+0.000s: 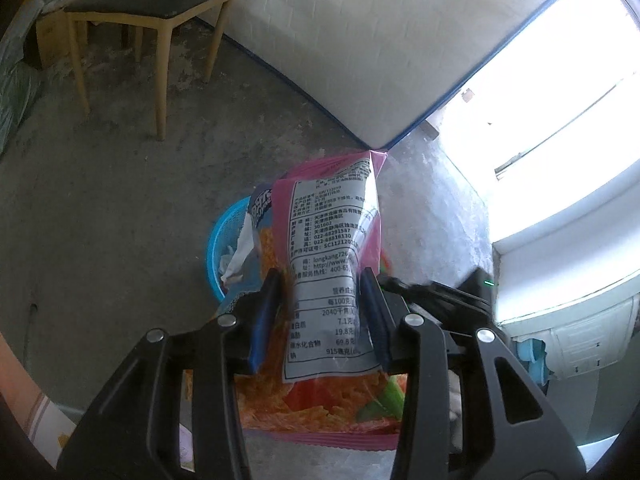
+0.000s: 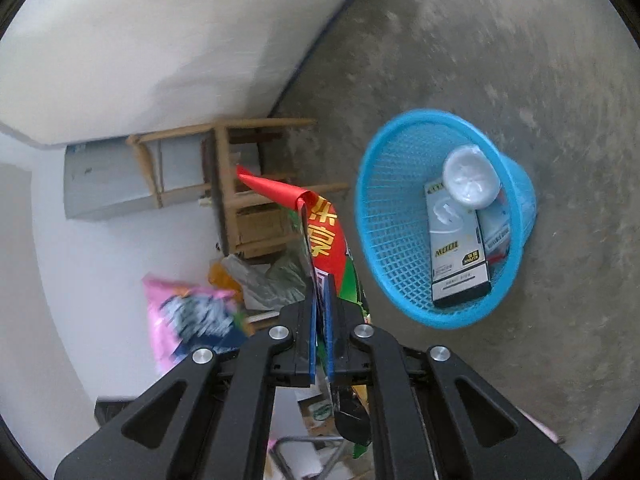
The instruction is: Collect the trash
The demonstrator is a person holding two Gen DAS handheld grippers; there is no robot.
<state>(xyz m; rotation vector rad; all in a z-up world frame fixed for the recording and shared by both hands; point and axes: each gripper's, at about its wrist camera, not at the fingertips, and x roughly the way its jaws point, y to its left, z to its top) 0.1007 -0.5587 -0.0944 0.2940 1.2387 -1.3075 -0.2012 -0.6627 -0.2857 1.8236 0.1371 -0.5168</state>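
My left gripper [image 1: 322, 280] is shut on a pink snack bag [image 1: 332, 240] with a white nutrition label, held above the blue mesh basket [image 1: 218, 240]. My right gripper [image 2: 319, 280] is shut on a red and green wrapper [image 2: 326, 232], held in the air to the left of the blue basket [image 2: 384, 216]. In the right wrist view the basket holds a grey box [image 2: 456, 248], a clear plastic lid [image 2: 472, 176] and other packaging. The pink bag also shows blurred in the right wrist view [image 2: 188, 316]. The right gripper's body [image 1: 460, 296] shows just beyond my left fingers.
A wooden chair [image 1: 152, 8] with a dark seat stands on the concrete floor near the white wall [image 1: 360, 40]. A cardboard box [image 1: 50, 40] and plastic bags [image 1: 16, 92] lie behind it. A bright window and white ledge [image 1: 560, 240] are at the right.
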